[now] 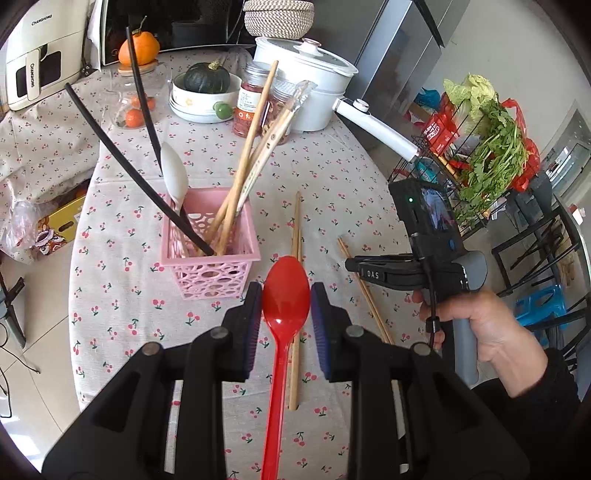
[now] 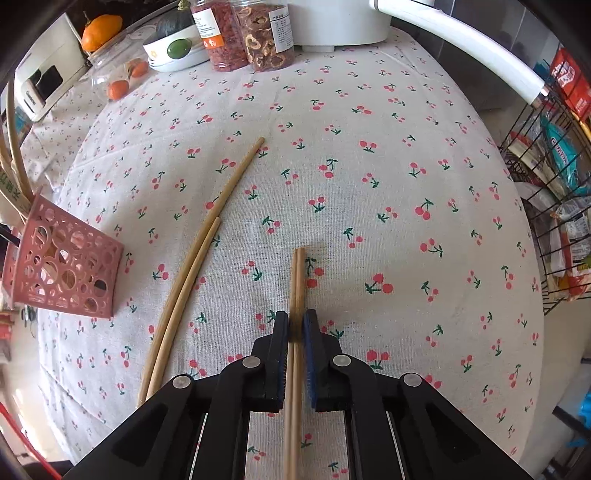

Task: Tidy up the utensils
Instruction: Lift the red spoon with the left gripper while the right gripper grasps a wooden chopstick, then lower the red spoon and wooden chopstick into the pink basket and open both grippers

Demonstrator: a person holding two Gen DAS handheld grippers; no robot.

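Observation:
My left gripper (image 1: 286, 299) is shut on a red plastic spoon (image 1: 284, 314), bowl forward, held above the table just right of the pink perforated basket (image 1: 210, 258). The basket holds black chopsticks, wooden chopsticks and a white spoon (image 1: 173, 177). My right gripper (image 2: 295, 325) is shut on a pair of wooden chopsticks (image 2: 298, 280) low over the tablecloth; it also shows in the left wrist view (image 1: 354, 264). A second wooden pair (image 2: 199, 251) lies loose on the cloth between the held pair and the basket (image 2: 62, 266).
Cherry-print tablecloth (image 2: 369, 184) covers a round table. At the back stand two jars (image 2: 243, 33), a bowl with a squash (image 1: 203, 88), a white pot with a long handle (image 1: 306, 74) and a clear jar of oranges (image 1: 136, 99). A wire rack of groceries (image 1: 480, 147) stands to the right.

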